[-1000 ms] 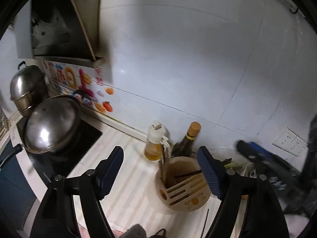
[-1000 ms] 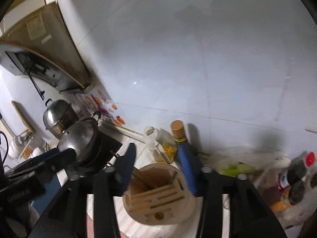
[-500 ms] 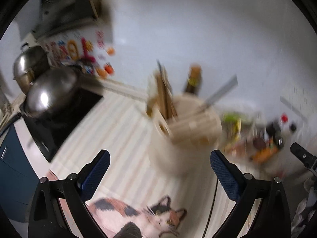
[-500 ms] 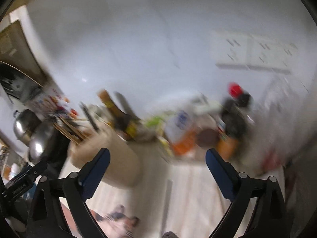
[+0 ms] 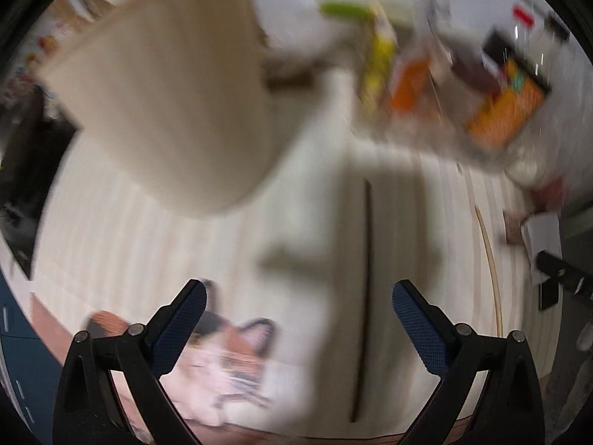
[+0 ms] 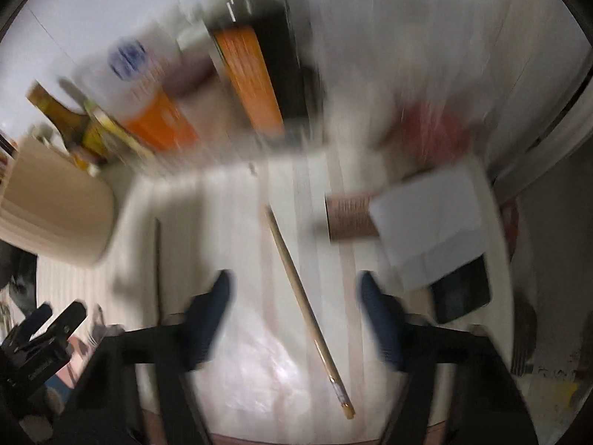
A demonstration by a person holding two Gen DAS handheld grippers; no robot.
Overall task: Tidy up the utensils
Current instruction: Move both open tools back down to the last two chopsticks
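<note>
The left gripper (image 5: 296, 313) is spread wide with nothing between its fingers, above the worktop (image 5: 148, 244); a dark chopstick (image 5: 365, 244) lies flat between them. The right gripper (image 6: 294, 311) is likewise spread and empty over a pale chopstick (image 6: 307, 296) lying aslant. The beige utensil holder (image 5: 163, 100) stands toward the worktop's back left, blurred.

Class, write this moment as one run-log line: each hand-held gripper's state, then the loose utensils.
left hand-held gripper: open, empty | right hand-held gripper: open, empty | dark chopstick, light chopstick: flat on counter | utensil holder: upright
</note>
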